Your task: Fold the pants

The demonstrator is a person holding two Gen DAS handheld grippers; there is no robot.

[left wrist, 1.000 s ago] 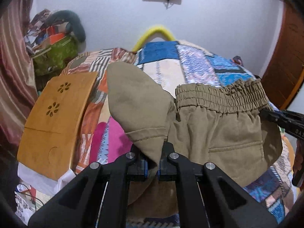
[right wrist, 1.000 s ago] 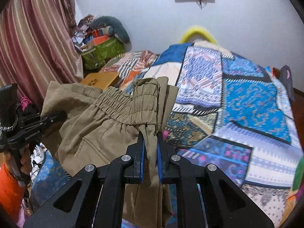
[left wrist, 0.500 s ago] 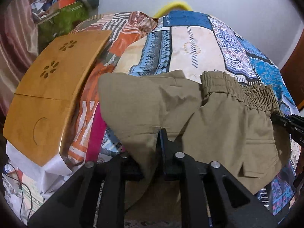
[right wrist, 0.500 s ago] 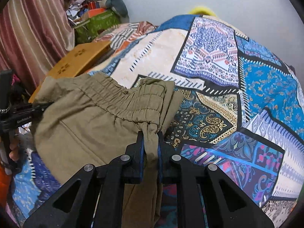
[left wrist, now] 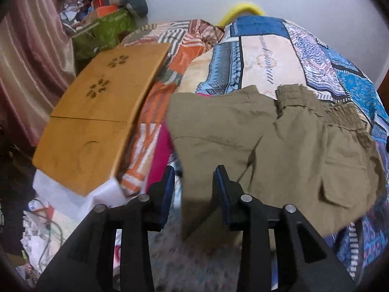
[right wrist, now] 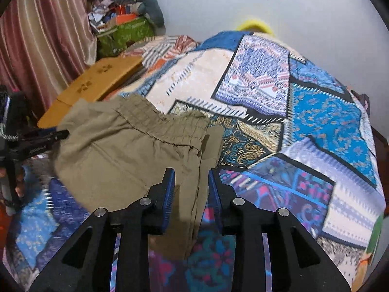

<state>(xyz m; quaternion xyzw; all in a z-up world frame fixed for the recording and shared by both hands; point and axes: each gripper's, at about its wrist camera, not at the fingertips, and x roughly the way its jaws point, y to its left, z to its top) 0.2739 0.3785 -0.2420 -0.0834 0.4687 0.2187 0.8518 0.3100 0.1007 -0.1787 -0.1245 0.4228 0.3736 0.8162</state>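
Observation:
The khaki pants [left wrist: 279,150] lie on the patchwork bedspread [left wrist: 267,58], elastic waistband at the far side, a leg end folded over on the left. My left gripper [left wrist: 194,182] is open, its jaws apart around the pants' near left edge without pinching it. In the right wrist view the pants [right wrist: 126,150] lie left of centre. My right gripper [right wrist: 190,185] is open, jaws either side of the pants' right edge. The left gripper also shows in the right wrist view [right wrist: 41,141] at the pants' far left.
A wooden lap desk [left wrist: 102,112] lies at the bed's left edge. A green bag [left wrist: 107,31] with piled clutter and a striped curtain [left wrist: 29,60] stand behind it. A yellow hoop [left wrist: 243,9] rises at the far end of the bed. Cables and papers [left wrist: 43,226] litter the floor.
Both grippers lowered the pants onto the bed, then opened and let go. The fabric now rests flat instead of hanging from the jaws.

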